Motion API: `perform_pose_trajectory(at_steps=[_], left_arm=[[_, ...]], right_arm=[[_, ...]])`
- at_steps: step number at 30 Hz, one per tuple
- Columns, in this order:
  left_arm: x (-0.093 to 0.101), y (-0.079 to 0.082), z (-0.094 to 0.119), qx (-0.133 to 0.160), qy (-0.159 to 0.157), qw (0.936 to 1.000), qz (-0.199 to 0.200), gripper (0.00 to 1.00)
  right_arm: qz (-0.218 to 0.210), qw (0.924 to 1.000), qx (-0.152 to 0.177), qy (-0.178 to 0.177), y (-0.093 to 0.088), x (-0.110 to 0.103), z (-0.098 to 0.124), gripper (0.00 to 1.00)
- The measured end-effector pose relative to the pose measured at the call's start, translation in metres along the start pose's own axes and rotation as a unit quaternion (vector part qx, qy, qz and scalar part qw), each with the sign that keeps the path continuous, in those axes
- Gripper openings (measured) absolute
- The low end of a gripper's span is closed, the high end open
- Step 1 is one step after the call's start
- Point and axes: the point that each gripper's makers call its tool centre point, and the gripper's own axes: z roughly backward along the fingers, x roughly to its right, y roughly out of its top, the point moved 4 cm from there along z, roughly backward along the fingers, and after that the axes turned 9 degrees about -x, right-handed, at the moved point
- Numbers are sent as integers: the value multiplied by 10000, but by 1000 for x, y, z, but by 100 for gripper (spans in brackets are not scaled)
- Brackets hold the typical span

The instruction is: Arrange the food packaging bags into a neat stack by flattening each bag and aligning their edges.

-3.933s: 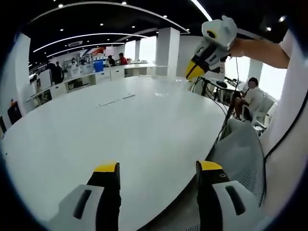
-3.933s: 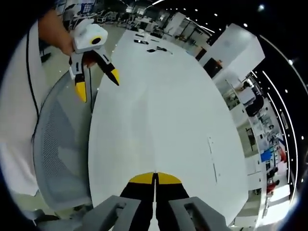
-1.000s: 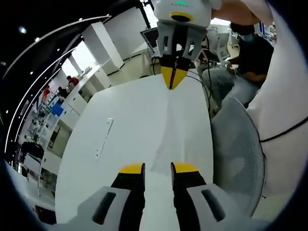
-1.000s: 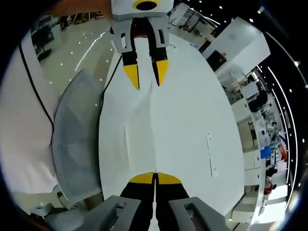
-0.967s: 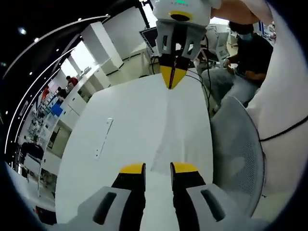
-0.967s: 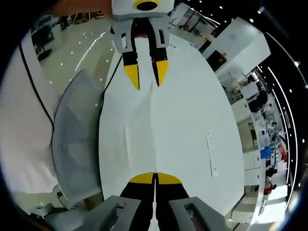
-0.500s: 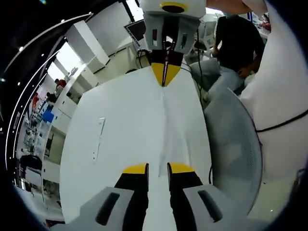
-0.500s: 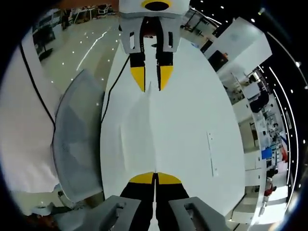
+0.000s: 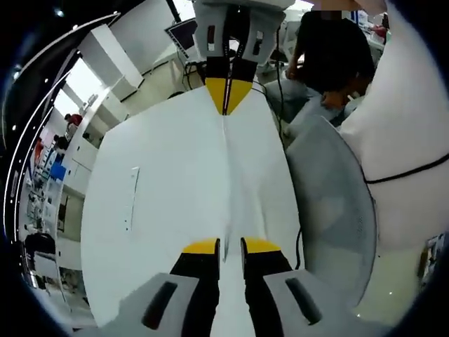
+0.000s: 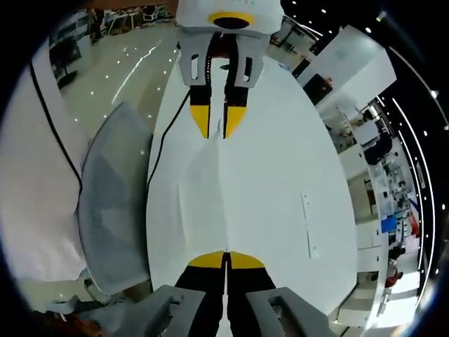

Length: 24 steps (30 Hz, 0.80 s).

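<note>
A white food packaging bag [image 9: 235,175] hangs stretched above the white table [image 9: 154,210], running lengthwise between my two grippers. In the left gripper view my left gripper [image 9: 230,246] sits at the bag's near end, its jaws a narrow gap apart with the bag's edge between them. My right gripper [image 9: 225,95] faces it from the top, shut on the far end. In the right gripper view my right gripper [image 10: 226,260] is pinched tight on the bag [image 10: 203,189], which creases along its left side. The left gripper [image 10: 217,121] straddles the opposite end.
A grey mesh chair [image 9: 330,210] stands at the table's edge, also in the right gripper view [image 10: 112,203]. The holder's white shirt [image 9: 407,126] is beside it. A person in dark clothes [image 9: 337,56] is beyond. A thin strip [image 9: 130,200] lies on the table.
The left gripper's jaws have narrowed from wide open to a slim gap around the bag's end. Both grippers have come to face each other with the bag drawn out between them.
</note>
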Motion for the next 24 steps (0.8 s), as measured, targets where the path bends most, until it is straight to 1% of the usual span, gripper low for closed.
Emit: perform_pose_trajectory(at_steps=[3,19,24], left_arm=[[0,-1,-1,-68,-55,10000,-22,9],[1,0,-4,-244,-252,9994,-53,6],[3,-1,-5,-325,-303,9990,-86,2]], right_arm=[[18,10000,9,8,1,0,0,0],[84,10000,38,34,7,-3,1,0],[102,9999,43,32,8,-3,2,0]])
